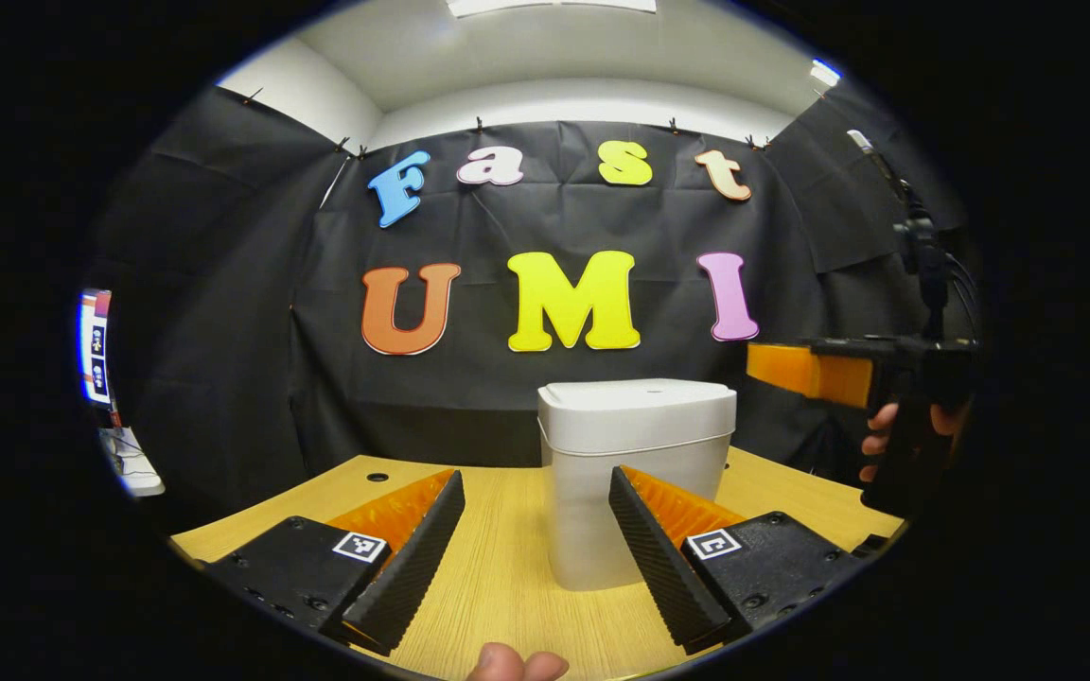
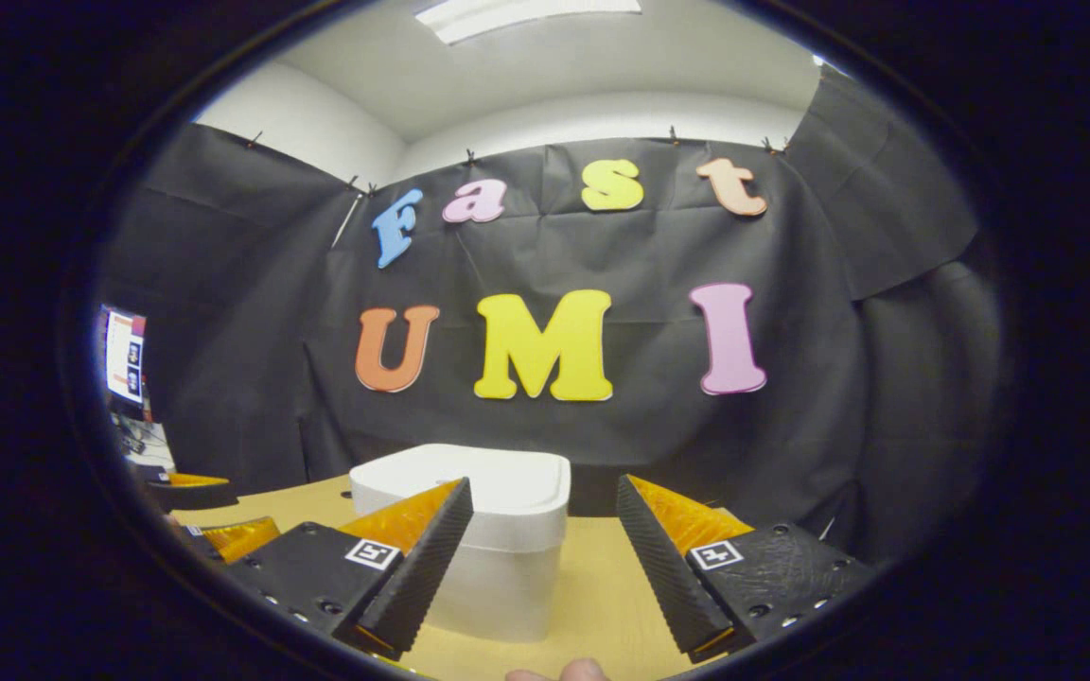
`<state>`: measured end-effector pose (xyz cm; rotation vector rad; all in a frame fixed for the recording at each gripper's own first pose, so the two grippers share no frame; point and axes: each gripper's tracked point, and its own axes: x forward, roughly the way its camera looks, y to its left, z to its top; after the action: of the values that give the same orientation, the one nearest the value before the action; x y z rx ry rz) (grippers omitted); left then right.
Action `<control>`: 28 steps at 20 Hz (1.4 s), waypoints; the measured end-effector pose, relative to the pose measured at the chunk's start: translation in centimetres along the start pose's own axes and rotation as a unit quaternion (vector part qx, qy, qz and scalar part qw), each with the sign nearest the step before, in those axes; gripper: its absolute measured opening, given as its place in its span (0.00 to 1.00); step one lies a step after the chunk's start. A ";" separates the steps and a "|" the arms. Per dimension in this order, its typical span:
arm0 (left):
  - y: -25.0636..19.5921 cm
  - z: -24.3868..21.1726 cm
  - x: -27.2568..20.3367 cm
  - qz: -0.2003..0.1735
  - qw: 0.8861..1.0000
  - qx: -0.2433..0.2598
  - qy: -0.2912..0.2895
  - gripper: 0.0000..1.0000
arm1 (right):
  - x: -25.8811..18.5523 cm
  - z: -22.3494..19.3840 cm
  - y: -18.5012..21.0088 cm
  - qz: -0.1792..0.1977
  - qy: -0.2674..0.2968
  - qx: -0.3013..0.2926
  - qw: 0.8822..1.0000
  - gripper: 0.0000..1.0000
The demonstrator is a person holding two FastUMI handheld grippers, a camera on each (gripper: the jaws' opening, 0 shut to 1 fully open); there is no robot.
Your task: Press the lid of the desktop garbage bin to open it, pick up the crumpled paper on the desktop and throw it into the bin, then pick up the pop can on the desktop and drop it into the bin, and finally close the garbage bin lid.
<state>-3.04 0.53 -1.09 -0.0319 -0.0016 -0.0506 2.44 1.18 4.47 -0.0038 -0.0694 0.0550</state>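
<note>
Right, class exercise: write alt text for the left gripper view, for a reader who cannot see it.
A white desktop bin with its lid closed stands on a wooden table, straight ahead between the open fingers of the left gripper. To the right, a hand holds the right gripper level with the lid, apart from it.

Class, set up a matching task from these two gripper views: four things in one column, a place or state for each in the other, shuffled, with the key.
1. bin lid
2. left gripper
3. right gripper
4. desk

A. the bin stands on it
B. shut
C. open, low before the bin
D. open, higher, level with the lid

Pairs: 1-B, 2-C, 3-D, 4-A
</note>
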 end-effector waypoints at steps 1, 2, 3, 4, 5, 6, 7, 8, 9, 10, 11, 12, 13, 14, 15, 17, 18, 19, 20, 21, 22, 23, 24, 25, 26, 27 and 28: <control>-0.4 -0.1 0.0 -0.002 1.000 0.000 0.000 0.99 | -1.0 -0.6 -0.6 -0.011 -0.004 -0.004 1.000 0.95; -0.8 -0.2 0.0 -0.004 1.000 0.000 0.001 0.99 | -1.9 -1.2 -1.1 -0.020 -0.007 -0.008 1.000 0.95; -1.1 -0.3 0.0 -0.006 1.000 -0.002 0.002 0.99 | -2.7 -1.7 -1.4 -0.027 -0.010 -0.011 1.000 0.95; -1.4 -0.4 -0.1 -0.007 1.000 -0.004 0.002 0.99 | -3.5 -2.1 -1.8 -0.035 -0.012 -0.013 0.999 0.95; -1.5 -0.6 -0.2 -0.005 1.000 -0.005 0.003 0.99 | -4.1 -2.4 -2.1 -0.045 -0.016 -0.016 0.999 0.95; -1.4 -0.8 -0.3 0.000 1.000 -0.006 0.004 0.99 | -4.6 -2.8 -2.4 -0.055 -0.019 -0.019 0.998 0.95; -1.2 -1.0 -0.5 0.010 1.000 -0.007 0.007 0.99 | -5.1 -3.2 -2.8 -0.067 -0.021 -0.017 0.997 0.95; -1.0 -1.2 -0.6 0.016 1.000 -0.007 0.007 0.99 | -5.4 -3.8 -2.7 -0.072 -0.022 -0.009 0.997 0.96; -0.9 -1.4 -0.6 0.021 1.000 -0.008 0.007 0.99 | -5.7 -4.4 -2.1 -0.066 -0.018 -0.003 0.998 0.95; -0.9 -1.6 -0.7 0.024 1.000 -0.006 0.010 0.99 | -5.7 -5.4 -1.8 -0.063 -0.010 -0.005 0.998 0.95; -0.9 -1.8 -0.8 0.027 1.000 -0.003 0.012 0.99 | -5.8 -5.7 -1.7 -0.059 -0.004 -0.010 0.998 0.95; -0.7 -1.8 -0.9 0.031 0.999 0.000 0.011 0.99 | -5.8 -5.8 -1.8 -0.058 -0.003 -0.011 0.998 0.95; -0.6 -1.6 -1.0 0.036 0.999 0.004 0.009 0.99 | -5.8 -5.8 -1.7 -0.057 -0.003 -0.006 0.998 0.95; -0.5 -1.5 -1.1 0.040 0.999 0.007 0.008 0.99 | -5.8 -5.9 -1.4 -0.054 -0.004 -0.003 0.999 0.96; -0.7 -1.6 -1.1 0.042 0.999 0.009 0.007 0.99 | -5.7 -6.0 -1.4 -0.053 -0.004 -0.004 0.999 0.95; -0.7 -1.5 -1.1 0.045 0.999 0.014 0.005 0.99 | -5.7 -6.4 -1.5 -0.054 -0.002 -0.011 0.998 0.95; -0.8 -1.5 -1.2 0.045 0.999 0.015 0.004 0.99 | -5.7 -6.4 -1.4 -0.053 -0.001 -0.010 0.999 0.95; -0.8 -1.4 -1.2 0.045 0.999 0.016 0.002 0.99 | -5.8 -6.4 -1.3 -0.053 -0.002 -0.008 0.999 0.95; -0.8 -1.4 -1.2 0.045 0.999 0.015 0.002 0.99 | -5.8 -6.4 -1.3 -0.052 -0.002 -0.008 0.999 0.95; -0.8 -1.5 -1.2 0.046 0.999 0.014 0.003 0.99 | -5.9 -6.4 -1.4 -0.054 -0.002 -0.012 0.998 0.95; -0.8 -1.5 -1.2 0.046 0.999 0.013 0.002 0.99 | -5.9 -6.3 -1.6 -0.056 -0.003 -0.015 0.998 0.95; -0.9 -1.5 -1.3 0.046 0.999 0.012 0.003 0.99 | -6.0 -6.2 -1.7 -0.061 -0.002 -0.017 0.998 0.95; -0.8 -1.6 -1.3 0.048 0.999 0.012 0.003 0.99 | -6.0 -6.2 -1.9 -0.064 -0.003 -0.016 0.998 0.94; -0.7 -1.6 -1.3 0.050 0.999 0.013 0.002 0.99 | -6.1 -6.1 -2.0 -0.066 -0.004 -0.016 0.998 0.95; -0.7 -1.5 -1.3 0.050 0.999 0.012 0.002 0.99 | -6.2 -6.1 -2.2 -0.071 -0.004 -0.015 0.997 0.95; -0.7 -1.5 -1.3 0.050 0.999 0.012 0.001 0.99 | -6.2 -6.1 -2.4 -0.075 -0.005 -0.015 0.997 0.95; -0.6 -1.5 -1.2 0.051 0.999 0.013 0.001 0.99 | -6.1 -6.2 -2.5 -0.076 -0.006 -0.013 0.997 0.95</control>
<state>-4.30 -0.10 -2.57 -0.0058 0.0020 0.0515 -3.11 -1.64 -2.10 -0.0243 -0.0817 -0.0983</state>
